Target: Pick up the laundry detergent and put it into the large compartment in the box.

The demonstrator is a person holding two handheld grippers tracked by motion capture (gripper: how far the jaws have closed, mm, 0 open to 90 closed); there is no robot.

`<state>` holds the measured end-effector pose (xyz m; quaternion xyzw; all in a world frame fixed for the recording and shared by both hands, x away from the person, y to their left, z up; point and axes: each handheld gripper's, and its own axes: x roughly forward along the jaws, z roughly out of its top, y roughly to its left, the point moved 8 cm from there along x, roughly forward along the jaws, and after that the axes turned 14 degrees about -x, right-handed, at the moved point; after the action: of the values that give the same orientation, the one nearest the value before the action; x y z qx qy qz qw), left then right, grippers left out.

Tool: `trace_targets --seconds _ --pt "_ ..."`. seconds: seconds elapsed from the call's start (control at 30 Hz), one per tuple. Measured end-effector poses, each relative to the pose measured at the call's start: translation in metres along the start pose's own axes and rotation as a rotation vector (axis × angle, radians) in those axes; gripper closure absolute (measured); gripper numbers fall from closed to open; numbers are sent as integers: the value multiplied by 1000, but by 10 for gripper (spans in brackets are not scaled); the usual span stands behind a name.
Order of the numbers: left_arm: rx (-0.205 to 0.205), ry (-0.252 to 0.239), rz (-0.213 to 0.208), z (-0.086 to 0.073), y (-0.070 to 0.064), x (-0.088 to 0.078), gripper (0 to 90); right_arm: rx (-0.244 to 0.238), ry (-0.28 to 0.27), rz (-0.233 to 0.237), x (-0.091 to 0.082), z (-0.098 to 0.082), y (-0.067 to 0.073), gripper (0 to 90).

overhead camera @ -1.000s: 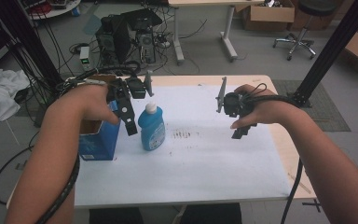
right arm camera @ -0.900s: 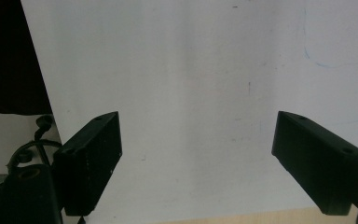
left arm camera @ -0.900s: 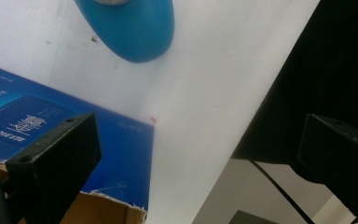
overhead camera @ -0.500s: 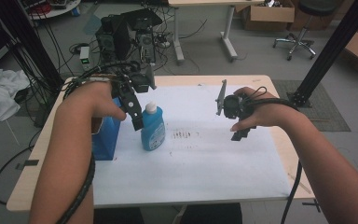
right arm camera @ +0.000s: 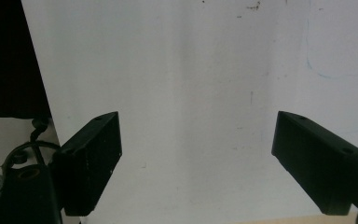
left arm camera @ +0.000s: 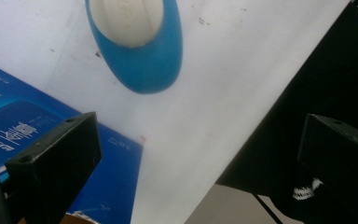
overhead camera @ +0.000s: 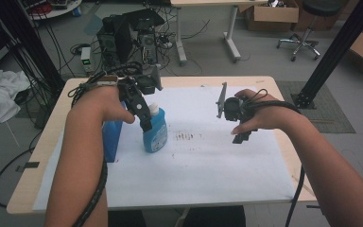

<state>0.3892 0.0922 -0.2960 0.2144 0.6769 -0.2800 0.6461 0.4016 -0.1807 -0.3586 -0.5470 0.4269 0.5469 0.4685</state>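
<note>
So the left gripper [overhead camera: 144,116] has slid over toward the bottle [overhead camera: 154,130] since a second ago; it was hanging more over the box [overhead camera: 111,137] and now its tips sit right at the bottle's near-left side, just under the white cap [overhead camera: 154,109]. The right gripper [overhead camera: 238,135] has pretty much stayed put, held up above the right half of the white sheet [overhead camera: 208,165] that covers the bench [overhead camera: 38,156]. In the left gripper view the jaws are spread wide with nothing between them, and you look straight down on the bottle [left arm camera: 137,51], blue body with the white cap [left arm camera: 129,18] in the middle, standing upright on the sheet. The blue box [left arm camera: 37,140] with white printing is off to the lower left in that view, close beside the bottle, though I can't tell whether they touch. From above, the box stands at the bottle's left, partly hidden by the left forearm. The right gripper view shows its jaws also spread wide, empty, over bare sheet [right arm camera: 191,93] with a few small marks and a faint blue pen line. There's a smudge of dark marks [overhead camera: 186,137] on the sheet just right of the bottle.
</note>
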Motion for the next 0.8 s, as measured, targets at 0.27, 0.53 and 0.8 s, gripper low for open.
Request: trace_targets --seconds 0.27,0.53,0.8 --pt "-1 -19 12 6 -1 2 2 -3 -3 -1 2 1 4 159" --pt "-45 -35 10 17 0 9 1 -18 -6 -4 3 3 9 159" --pt "-96 -55 26 24 6 16 1 -17 -12 -6 4 1 11 159"
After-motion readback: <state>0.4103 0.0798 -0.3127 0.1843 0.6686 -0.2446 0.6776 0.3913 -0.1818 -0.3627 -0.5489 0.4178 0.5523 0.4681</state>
